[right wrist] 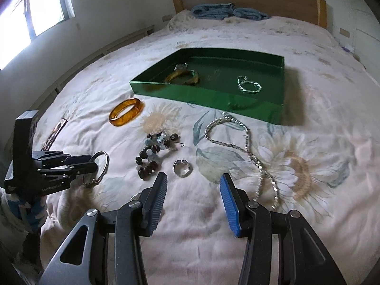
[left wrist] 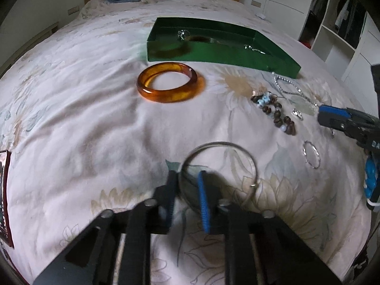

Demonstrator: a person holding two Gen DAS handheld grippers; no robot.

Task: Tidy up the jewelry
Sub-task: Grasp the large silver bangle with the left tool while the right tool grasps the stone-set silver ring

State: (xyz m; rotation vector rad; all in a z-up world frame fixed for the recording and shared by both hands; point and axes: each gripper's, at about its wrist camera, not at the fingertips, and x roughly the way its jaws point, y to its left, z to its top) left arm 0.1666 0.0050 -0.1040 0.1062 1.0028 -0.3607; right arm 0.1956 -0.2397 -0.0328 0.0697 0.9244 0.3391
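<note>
Black linkage grippers, silver rivets, ribbed blue-padded fingers (right wrist: 229, 204), white lettering.

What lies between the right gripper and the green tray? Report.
Right wrist view: a silver ring just ahead of the right gripper, then silver chain near the green tray.

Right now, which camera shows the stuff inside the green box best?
The right wrist view: it looks down into the green box, showing an amber bangle and a twisted silver bracelet. The left wrist view sees the box side-on, so its contents are mostly hidden.

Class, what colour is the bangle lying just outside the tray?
Translucent amber-orange bangle; left wrist view shows it best.
</note>
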